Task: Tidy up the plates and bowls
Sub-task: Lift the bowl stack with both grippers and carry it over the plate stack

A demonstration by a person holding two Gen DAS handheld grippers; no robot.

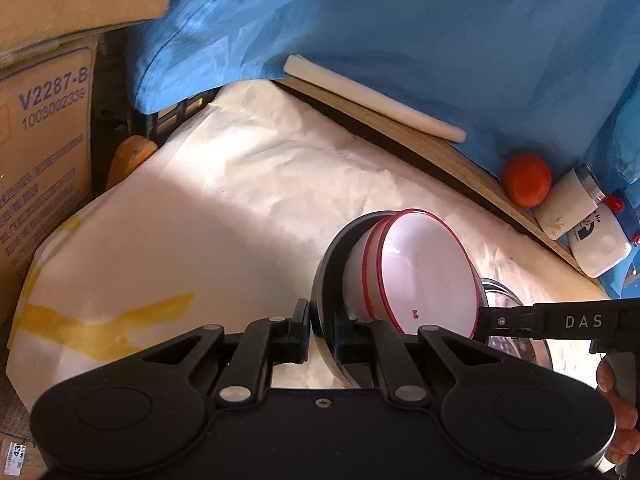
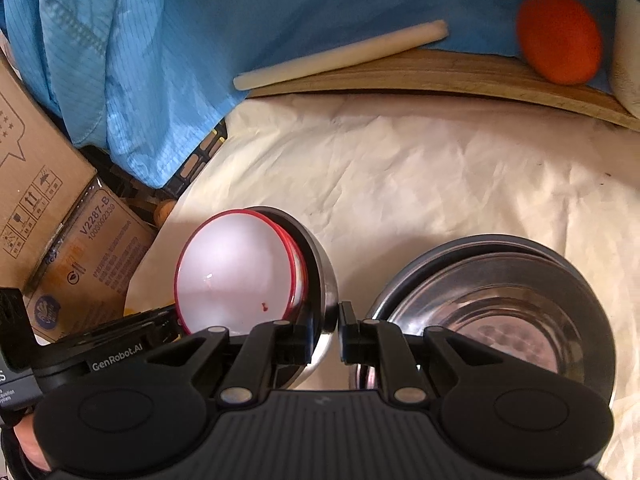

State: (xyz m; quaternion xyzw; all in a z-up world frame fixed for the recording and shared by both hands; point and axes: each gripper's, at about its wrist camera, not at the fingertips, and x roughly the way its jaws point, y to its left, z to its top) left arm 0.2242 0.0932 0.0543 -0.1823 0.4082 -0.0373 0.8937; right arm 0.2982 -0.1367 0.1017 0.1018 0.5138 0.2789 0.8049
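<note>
Left gripper (image 1: 322, 330): jaws nearly closed, clamped across the rim of a tilted dark steel bowl (image 1: 326, 276). One finger sits outside the wall, the other inside. The bowl is tipped up on edge, mouth facing right.

Nested inside that steel bowl: two white bowls with red rims (image 1: 424, 276), stacked one in the other and tilted with it. The inner one has a small red mark near its lower edge.

Right gripper (image 2: 334, 330): jaws at a narrow gap, straddling the opposite rim of the same steel bowl (image 2: 320, 276). Left finger is on the inside of the wall, right finger on the outside. Whether the pads actually press the metal, I can't tell. In the left wrist view, the right gripper's finger (image 1: 516, 320) reaches in from the right and ends at the lower edge of the white bowls.

A second stack of steel bowls (image 2: 496, 300) sits upright on the tabletop (image 2: 400, 168) just right of the right gripper, not held by anything.

The tabletop is covered in crumpled white paper. At the back edge there's a wooden board (image 2: 440, 72) with a white foam strip (image 2: 340, 54) and an orange (image 2: 558, 38) on it, and blue cloth (image 2: 280, 0) behind. White bottles (image 1: 580, 216) stand next to the orange. Cardboard boxes (image 1: 44, 152) are at far left.
</note>
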